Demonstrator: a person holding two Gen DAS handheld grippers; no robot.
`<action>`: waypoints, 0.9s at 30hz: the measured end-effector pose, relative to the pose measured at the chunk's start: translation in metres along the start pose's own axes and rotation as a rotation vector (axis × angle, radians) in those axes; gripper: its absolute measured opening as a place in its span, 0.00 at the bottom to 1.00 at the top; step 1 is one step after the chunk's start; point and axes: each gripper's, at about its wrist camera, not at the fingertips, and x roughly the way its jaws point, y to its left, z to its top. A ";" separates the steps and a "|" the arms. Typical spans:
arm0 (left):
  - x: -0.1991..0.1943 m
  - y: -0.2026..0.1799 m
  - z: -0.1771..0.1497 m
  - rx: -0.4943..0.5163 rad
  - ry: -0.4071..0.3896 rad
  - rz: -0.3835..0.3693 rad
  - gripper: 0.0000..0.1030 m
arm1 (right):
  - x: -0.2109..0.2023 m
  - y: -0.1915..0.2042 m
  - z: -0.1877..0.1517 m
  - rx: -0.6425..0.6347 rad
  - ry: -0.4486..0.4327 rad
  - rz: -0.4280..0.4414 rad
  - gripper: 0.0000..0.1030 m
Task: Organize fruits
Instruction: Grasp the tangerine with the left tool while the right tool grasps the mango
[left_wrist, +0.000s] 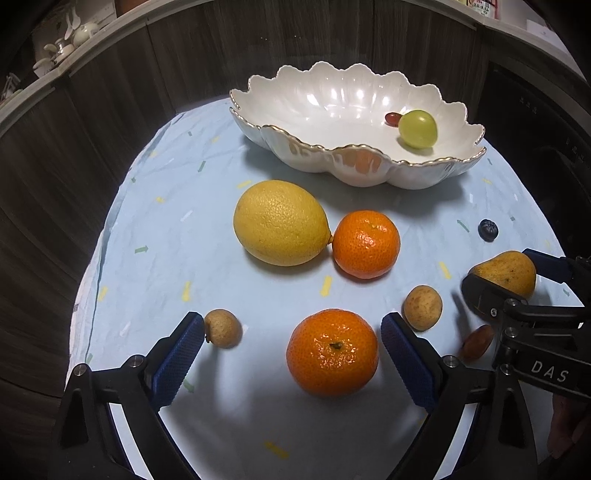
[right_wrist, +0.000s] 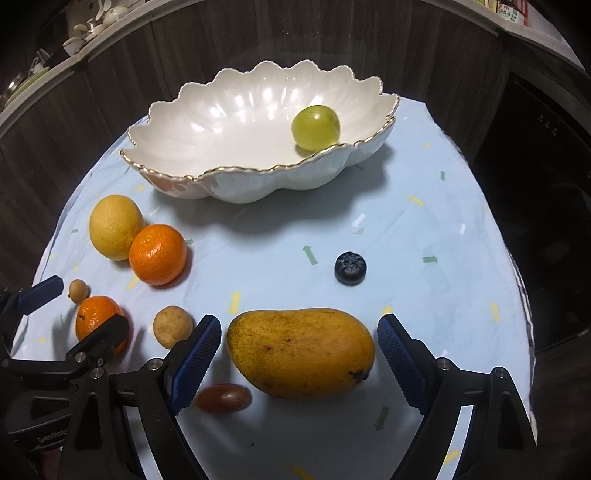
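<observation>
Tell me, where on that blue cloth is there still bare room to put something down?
Most bare cloth lies right of the blueberry, between the bowl and the mango. The bowl's left half is also bare, beside the green fruit. It is crowded on the left around the lemon, the oranges and the small brown fruits.

White bowl (right_wrist: 236, 184) with gold rim; pale blue cloth (right_wrist: 424, 295) with confetti flecks; yellow lemon (left_wrist: 280, 223); green grape (right_wrist: 315, 127); dark blueberry (right_wrist: 350, 268).
</observation>
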 end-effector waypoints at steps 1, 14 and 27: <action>0.001 0.000 0.000 -0.001 0.002 -0.002 0.93 | 0.001 0.000 0.000 0.000 0.002 0.000 0.85; -0.001 -0.007 -0.001 0.042 -0.028 0.000 0.77 | 0.011 -0.002 -0.001 0.030 0.026 0.022 0.85; -0.006 -0.013 -0.003 0.071 -0.038 -0.055 0.48 | 0.010 -0.003 -0.001 0.039 0.011 0.027 0.75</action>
